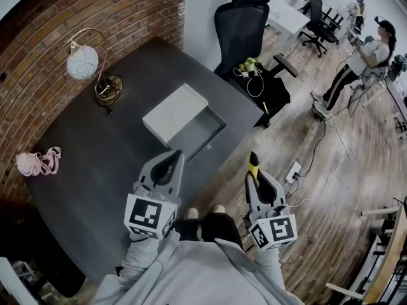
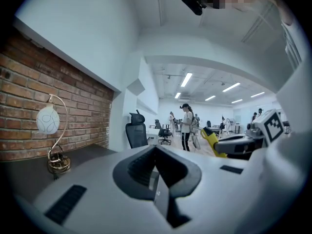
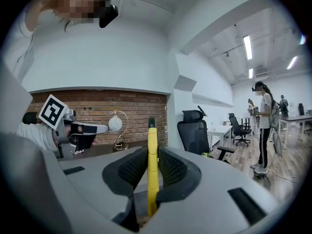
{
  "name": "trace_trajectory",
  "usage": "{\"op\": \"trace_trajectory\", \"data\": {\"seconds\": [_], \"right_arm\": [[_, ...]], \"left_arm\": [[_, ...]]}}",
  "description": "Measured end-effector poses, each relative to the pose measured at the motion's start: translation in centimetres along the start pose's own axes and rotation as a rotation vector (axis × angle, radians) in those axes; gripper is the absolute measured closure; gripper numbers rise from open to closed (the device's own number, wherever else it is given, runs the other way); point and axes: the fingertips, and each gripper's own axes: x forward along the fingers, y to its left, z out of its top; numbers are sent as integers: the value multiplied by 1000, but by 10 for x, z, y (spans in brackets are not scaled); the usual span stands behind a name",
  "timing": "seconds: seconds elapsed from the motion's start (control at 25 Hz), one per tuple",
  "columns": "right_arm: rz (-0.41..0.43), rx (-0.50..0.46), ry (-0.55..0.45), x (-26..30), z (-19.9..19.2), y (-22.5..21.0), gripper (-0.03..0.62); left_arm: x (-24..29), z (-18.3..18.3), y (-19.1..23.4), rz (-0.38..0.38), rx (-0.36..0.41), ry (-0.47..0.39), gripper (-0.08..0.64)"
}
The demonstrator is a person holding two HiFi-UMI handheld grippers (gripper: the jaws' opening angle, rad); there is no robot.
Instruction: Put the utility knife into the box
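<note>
Grasp done: utility knife (image 3: 152,145) clamped upright between right gripper (image 3: 152,167) jaws, off table (image 1: 95,170) edge, apart from box (image 1: 175,112). Box tray open. Left gripper (image 2: 156,155) jaws closed together, empty. Carry and release remain.

Red brick wall (image 1: 44,37), dark desk (image 1: 95,170), wood-plank floor (image 1: 331,189), black office chair (image 1: 238,24), globe lamp (image 1: 82,62).
</note>
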Motion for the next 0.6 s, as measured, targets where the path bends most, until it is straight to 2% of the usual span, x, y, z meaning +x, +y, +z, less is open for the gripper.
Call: {"op": "trace_trajectory", "data": {"seconds": [0.32, 0.6], "right_arm": [[74, -9, -2, 57, 2, -9, 512], [222, -33, 7, 137, 16, -28, 512]], "left_arm": [[22, -7, 34, 77, -14, 6, 538], [61, 3, 76, 221, -32, -6, 539]]}}
